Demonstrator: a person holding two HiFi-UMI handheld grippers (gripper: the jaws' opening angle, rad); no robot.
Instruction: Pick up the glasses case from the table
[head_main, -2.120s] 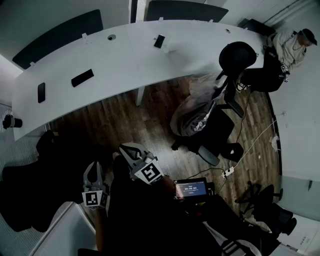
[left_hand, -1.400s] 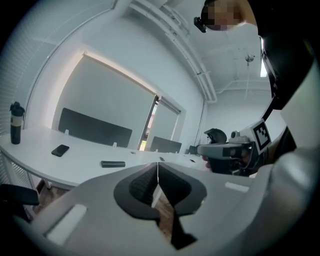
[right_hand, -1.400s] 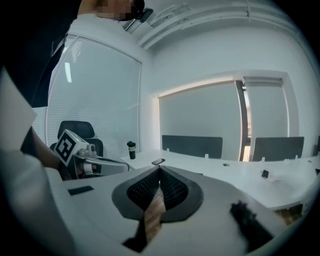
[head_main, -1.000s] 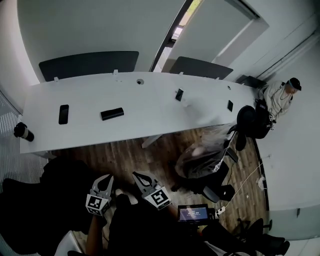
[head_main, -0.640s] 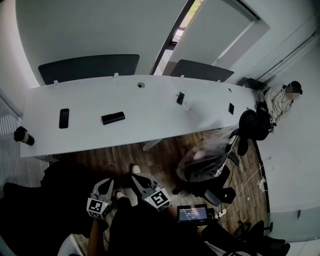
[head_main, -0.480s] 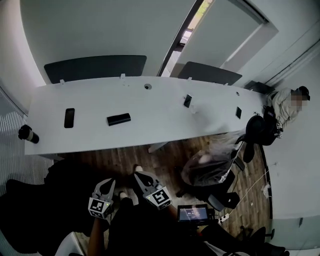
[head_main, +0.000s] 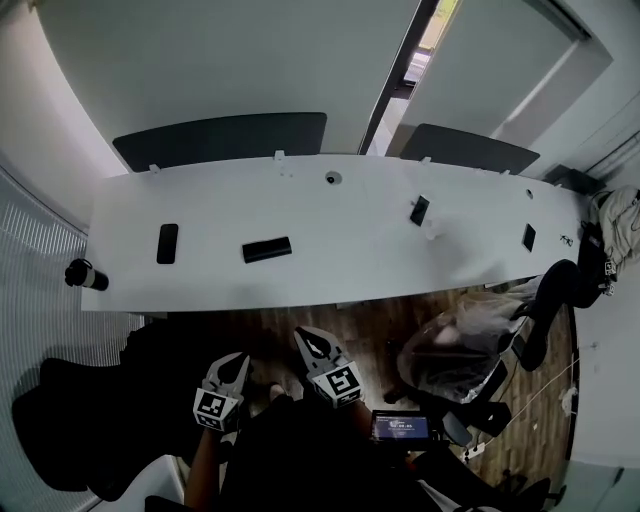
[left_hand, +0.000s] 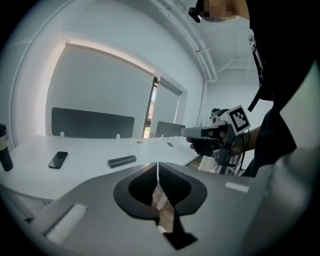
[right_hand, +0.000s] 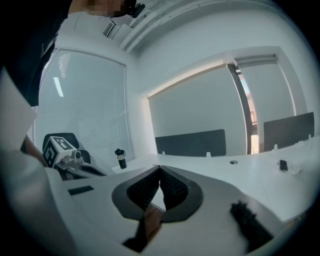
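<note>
The glasses case (head_main: 266, 249) is a slim black box lying on the long white table (head_main: 350, 262), left of its middle; it also shows in the left gripper view (left_hand: 121, 161). My left gripper (head_main: 238, 360) is over the wooden floor, short of the table's near edge, its jaws shut with nothing between them (left_hand: 158, 164). To its right, my right gripper (head_main: 301, 334) is also shut and empty (right_hand: 160, 168). Both point toward the table, well short of the case.
A black phone (head_main: 167, 243) lies left of the case and a dark bottle (head_main: 85, 275) stands at the table's left end. Two more phones (head_main: 419, 210) (head_main: 527, 237) lie to the right. Office chairs (head_main: 470, 345) stand at the right, dark screens (head_main: 220, 140) behind the table.
Both grippers have moved forward toward the table, still shut. The head view has swung, so the table and case now sit lower and further right.
</note>
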